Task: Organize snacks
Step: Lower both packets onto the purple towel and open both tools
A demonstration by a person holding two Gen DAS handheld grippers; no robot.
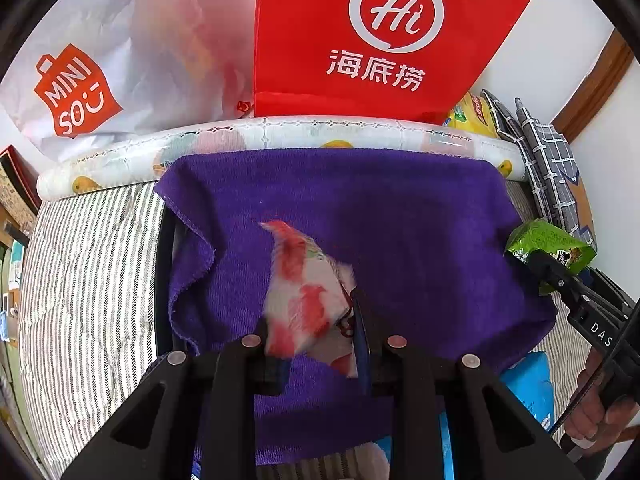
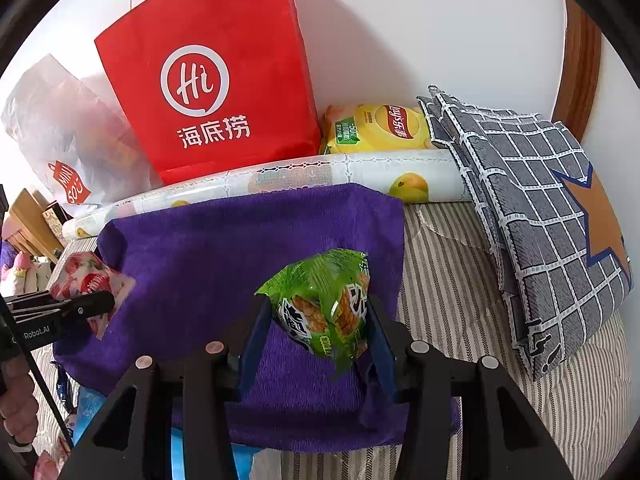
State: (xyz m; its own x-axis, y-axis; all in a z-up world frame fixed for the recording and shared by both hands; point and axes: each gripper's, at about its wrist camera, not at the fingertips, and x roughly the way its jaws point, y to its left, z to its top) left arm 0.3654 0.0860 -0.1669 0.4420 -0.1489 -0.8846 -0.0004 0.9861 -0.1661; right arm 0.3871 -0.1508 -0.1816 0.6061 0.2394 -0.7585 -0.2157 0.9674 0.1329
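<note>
My left gripper [image 1: 316, 336] is shut on a white snack packet with red strawberry print [image 1: 304, 292], held above a purple towel [image 1: 400, 216]. The same packet [image 2: 86, 278] and left gripper [image 2: 96, 304] show at the left of the right wrist view. My right gripper [image 2: 316, 328] is shut on a green snack packet [image 2: 324, 304], also above the purple towel [image 2: 224, 248]. That green packet [image 1: 548, 246] shows at the right edge of the left wrist view, in the right gripper [image 1: 544, 264]. A red paper bag [image 2: 212, 80] stands against the wall behind the towel.
A white Miniso plastic bag [image 1: 100, 80] leans left of the red paper bag [image 1: 380, 32]. A yellow chips bag [image 2: 376, 128] lies right of it, behind a rolled fruit-print sheet [image 2: 320, 172]. A grey checked cushion [image 2: 532, 200] sits at right on the striped bedding [image 2: 448, 280].
</note>
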